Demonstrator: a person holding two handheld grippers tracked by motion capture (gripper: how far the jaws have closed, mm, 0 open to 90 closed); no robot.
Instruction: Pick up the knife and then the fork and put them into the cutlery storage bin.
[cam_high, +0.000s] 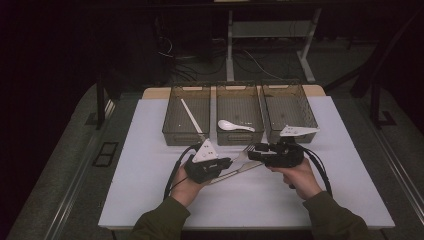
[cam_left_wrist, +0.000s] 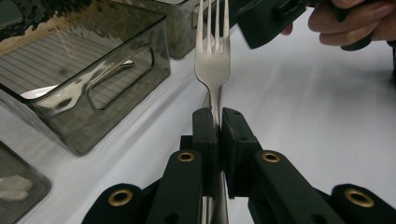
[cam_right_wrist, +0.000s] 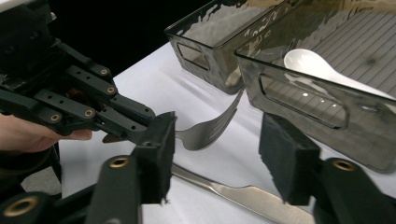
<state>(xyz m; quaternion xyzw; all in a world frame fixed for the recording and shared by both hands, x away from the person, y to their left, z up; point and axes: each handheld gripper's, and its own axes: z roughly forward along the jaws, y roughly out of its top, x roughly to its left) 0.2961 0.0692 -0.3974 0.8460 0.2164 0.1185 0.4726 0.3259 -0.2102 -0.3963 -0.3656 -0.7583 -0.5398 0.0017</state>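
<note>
While the left gripper (cam_left_wrist: 214, 122) clamps the fork (cam_left_wrist: 213, 60) at its neck, tines running straight ahead of its jaws, the right gripper (cam_right_wrist: 219, 154) stands half-open. Between its pads, the fork's head lies crosswise just ahead, untouched.

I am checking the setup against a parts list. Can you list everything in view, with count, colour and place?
Clear smoky plastic bins: three, grey-brown, side by side at the white table's far edge.
White table top: one, under everything.
White stick: one, slanted in the left bin.
White ceramic soup spoon: one, in the middle bin.
Silver metal fork: one, clamped by its handle, tines toward the bins.
Silver metal knife: one, flat on the table below the grippers.
Left gripper: black, shut on the fork.
Right gripper: black, jaws apart, none of the cutlery gripped.
Hands: two, green sleeves.
</note>
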